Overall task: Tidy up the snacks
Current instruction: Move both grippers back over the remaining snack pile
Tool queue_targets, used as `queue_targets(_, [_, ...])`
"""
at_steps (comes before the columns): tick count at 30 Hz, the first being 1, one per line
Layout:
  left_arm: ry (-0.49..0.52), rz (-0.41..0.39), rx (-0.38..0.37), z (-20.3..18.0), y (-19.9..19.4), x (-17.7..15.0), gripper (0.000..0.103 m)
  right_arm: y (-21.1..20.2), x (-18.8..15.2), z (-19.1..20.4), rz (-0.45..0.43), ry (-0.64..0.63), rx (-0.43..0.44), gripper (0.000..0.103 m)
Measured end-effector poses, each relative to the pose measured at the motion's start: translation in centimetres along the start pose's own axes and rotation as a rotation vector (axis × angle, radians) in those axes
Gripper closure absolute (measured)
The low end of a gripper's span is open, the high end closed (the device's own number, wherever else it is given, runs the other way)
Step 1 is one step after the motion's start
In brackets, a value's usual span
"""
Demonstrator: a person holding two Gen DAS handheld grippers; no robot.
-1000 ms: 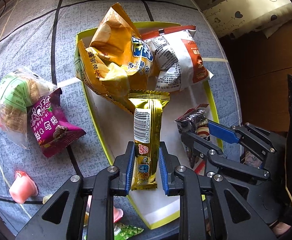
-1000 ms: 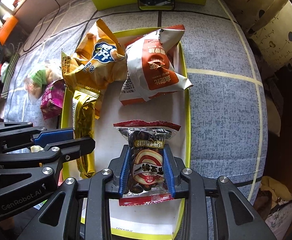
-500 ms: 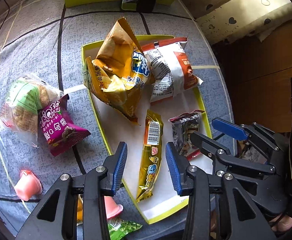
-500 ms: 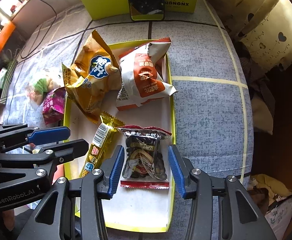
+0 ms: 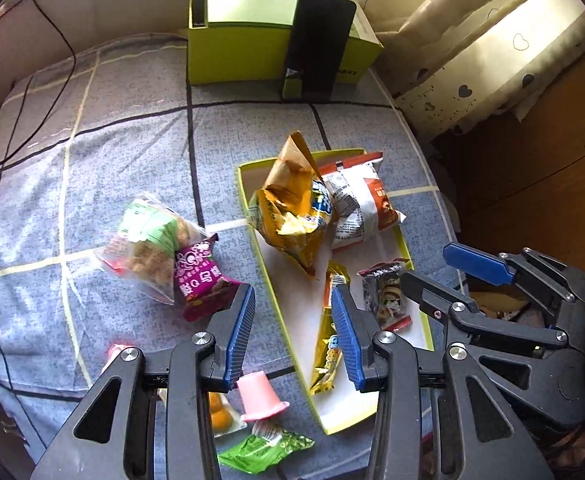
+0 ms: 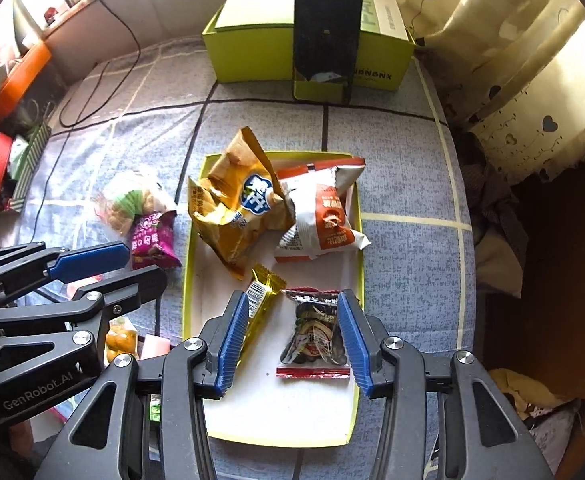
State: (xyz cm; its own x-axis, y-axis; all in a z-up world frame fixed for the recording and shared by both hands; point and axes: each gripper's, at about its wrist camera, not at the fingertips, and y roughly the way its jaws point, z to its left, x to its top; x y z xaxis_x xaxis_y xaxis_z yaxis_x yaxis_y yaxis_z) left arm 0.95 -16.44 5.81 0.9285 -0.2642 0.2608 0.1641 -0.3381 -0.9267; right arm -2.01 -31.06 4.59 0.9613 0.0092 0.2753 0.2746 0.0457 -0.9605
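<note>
Shallow yellow-rimmed cardboard tray with a white floor (image 6: pixel 196 280) lying on the grey checked cloth (image 6: pixel 408 264), already loaded with four snacks: crumpled orange-gold chip bag with a blue roundel (image 6: pixel 236 216) and white-and-orange puffed bag (image 6: pixel 320 220) at the far end, slim gold foil bar with a barcode (image 6: pixel 262 300) and small dark clear-window packet edged in red (image 6: pixel 316 336) nearer. Right gripper (image 6: pixel 292 340) hanging above the dark packet, blue pads wide and clear of it, holding nothing. Left gripper (image 5: pixel 292 336) likewise spread and empty, poised over the tray's left rim with the gold bar below its right pad. Outside the tray, to its left: clear bag with a green label (image 5: pixel 148 240), magenta foil pouch (image 5: pixel 200 280) touching it, pink jelly cup (image 5: pixel 260 396), green sachet (image 5: pixel 264 450) and an orange-filled packet (image 5: pixel 218 414), partly hidden. Probably between pickups, so best to swing the left gripper over the magenta pouch, pinch across its narrow middle rather than a floppy corner, and set it in the bare white floor nearest the camera (the far end looks crowded). Readable writing: "GenRobot.AI" on the left gripper's frame, part of a word ending "NGNX" on the lime-green box (image 6: pixel 252 52) behind the black phone (image 6: pixel 326 36); Chinese print on the bags not clearly legible.
</note>
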Motion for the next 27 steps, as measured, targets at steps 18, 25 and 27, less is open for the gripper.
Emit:
queue_targets(18, [-0.087, -0.056, 0.065, 3.6, -2.6, -1.3, 0.062, -2.5, 1.9, 4.5, -0.034, -0.103, -0.028, 0.058])
queue_targets(25, [-0.142, -0.088, 0.104, 5.9, -4.1, -2.4, 0.062, -2.8, 2.6, 7.7, -0.046, -0.175, -0.008, 0.058])
queue_targets(27, [-0.166, -0.098, 0.115, 6.9, -4.6, -2.8, 0.062, -2.9, 2.9, 8.8, -0.052, -0.2, 0.003, 0.058])
